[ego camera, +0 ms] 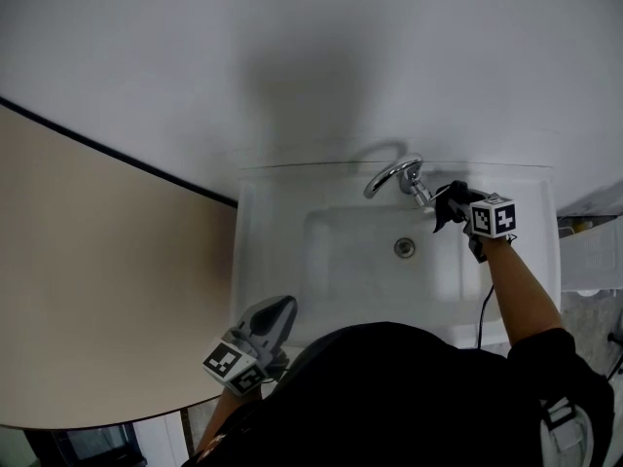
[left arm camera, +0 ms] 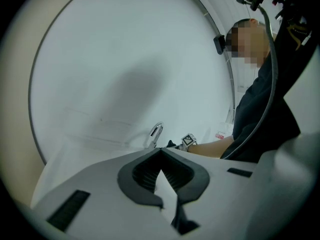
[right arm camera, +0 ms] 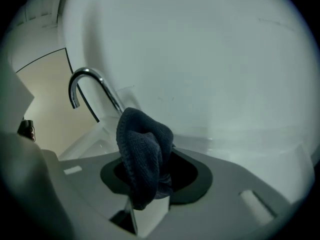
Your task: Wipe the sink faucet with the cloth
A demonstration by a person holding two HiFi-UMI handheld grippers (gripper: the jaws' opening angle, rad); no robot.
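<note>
White wall is seen behind a white rectangular sink (ego camera: 273, 251), at whose back edge a curved chrome faucet (ego camera: 389, 176) is mounted. A dark blue knitted cloth (right arm camera: 142, 154) is pinched, bunched, between the jaws of the right gripper (ego camera: 465, 210) and is held just beside the faucet's base; contact cannot be told. The left gripper (ego camera: 282, 309) is held at the sink's front left corner, jaws pressed together on nothing.
</note>
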